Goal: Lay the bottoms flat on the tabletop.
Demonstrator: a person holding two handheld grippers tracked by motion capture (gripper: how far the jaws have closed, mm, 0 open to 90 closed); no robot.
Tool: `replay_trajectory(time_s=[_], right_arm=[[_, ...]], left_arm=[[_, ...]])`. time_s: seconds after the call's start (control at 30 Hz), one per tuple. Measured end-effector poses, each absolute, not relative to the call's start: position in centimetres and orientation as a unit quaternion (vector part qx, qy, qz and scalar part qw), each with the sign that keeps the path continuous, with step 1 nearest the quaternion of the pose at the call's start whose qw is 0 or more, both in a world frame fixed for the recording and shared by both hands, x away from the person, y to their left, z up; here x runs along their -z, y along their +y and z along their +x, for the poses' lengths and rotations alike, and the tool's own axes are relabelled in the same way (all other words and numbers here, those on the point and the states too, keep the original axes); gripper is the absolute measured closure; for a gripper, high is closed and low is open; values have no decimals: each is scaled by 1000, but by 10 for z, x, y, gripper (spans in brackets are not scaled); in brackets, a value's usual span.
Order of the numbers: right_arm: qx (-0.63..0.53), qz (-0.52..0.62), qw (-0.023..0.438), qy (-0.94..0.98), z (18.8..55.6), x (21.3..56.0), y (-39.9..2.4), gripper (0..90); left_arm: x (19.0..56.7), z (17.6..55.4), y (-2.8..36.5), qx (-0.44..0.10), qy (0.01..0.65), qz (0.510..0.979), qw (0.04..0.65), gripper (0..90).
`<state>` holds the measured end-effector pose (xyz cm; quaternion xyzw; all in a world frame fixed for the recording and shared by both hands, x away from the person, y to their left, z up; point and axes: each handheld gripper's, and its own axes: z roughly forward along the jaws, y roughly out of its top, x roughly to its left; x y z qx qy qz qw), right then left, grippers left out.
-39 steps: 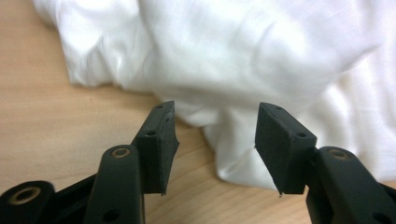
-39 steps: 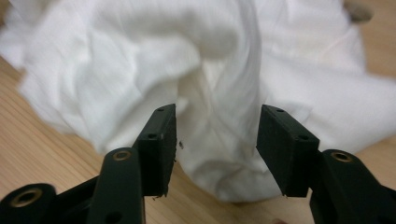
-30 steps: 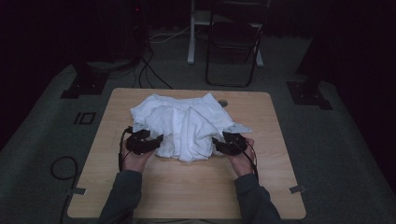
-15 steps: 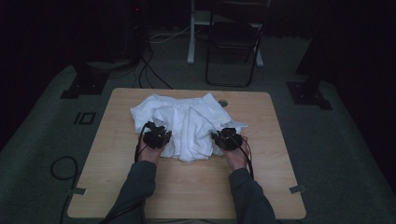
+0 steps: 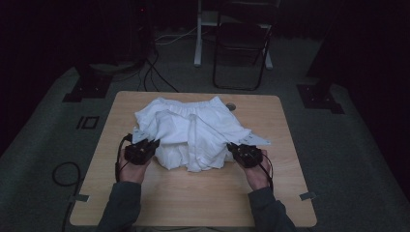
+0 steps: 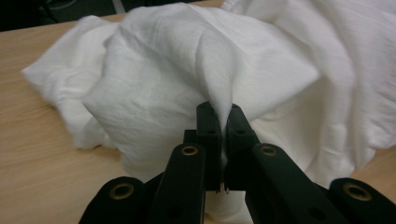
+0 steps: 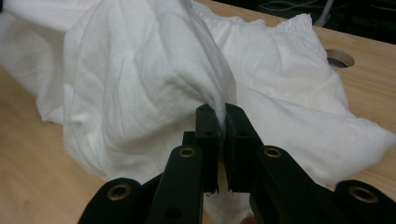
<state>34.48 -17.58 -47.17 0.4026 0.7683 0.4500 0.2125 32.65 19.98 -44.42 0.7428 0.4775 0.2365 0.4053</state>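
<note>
White cotton garment (image 5: 191, 130) lies bunched on the wooden table (image 5: 203, 198), a fold pinched tight in each of the left gripper (image 6: 223, 122) and right gripper (image 7: 218, 120), whose jaws have just closed. Grasping looks complete; next likely calls for lifting and spreading both pinches evenly.

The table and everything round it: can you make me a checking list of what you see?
Surface: wooden table, with a round hole near the far edge.
Job's things: crumpled white cloth lying on the table.
Clutter: nothing seen.
Grippers: left gripper and right gripper have both just closed, each pinching a fold of the cloth.
Cables: a cable loops on the floor left of the table; more trail behind it.
Surroundings: dark room, folding chair beyond the table, grey floor.
</note>
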Motion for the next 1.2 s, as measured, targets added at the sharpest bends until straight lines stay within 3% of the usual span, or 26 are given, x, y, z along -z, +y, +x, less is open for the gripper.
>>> replay_trajectory(time_s=[0.4, 0.8, 0.9, 0.93, 0.97, 1.1, 1.2], right_arm=[[-462, 414, 231, 750, 292, 466, -228, 882], [-429, 450, 227, 750, 251, 490, -271, 884], [-410, 453, 213, 762, 245, 505, -272, 883], [-403, 451, 205, 770, 244, 510, -271, 881], [-399, 449, 199, 774, 243, 513, -270, 859], [-418, 421, 195, 781, 247, 499, -259, 616], [-427, 413, 202, 778, 252, 491, -253, 579]], left_arm=[[458, 269, 248, -228, 512, 720, 408, 874], [494, 242, 255, -196, 533, 731, 378, 864], [504, 240, 252, -188, 532, 735, 376, 810], [504, 240, 251, -188, 528, 736, 378, 733], [504, 239, 250, -190, 524, 738, 381, 733], [493, 241, 245, -199, 504, 736, 405, 629], [489, 249, 238, -206, 491, 744, 404, 606]])
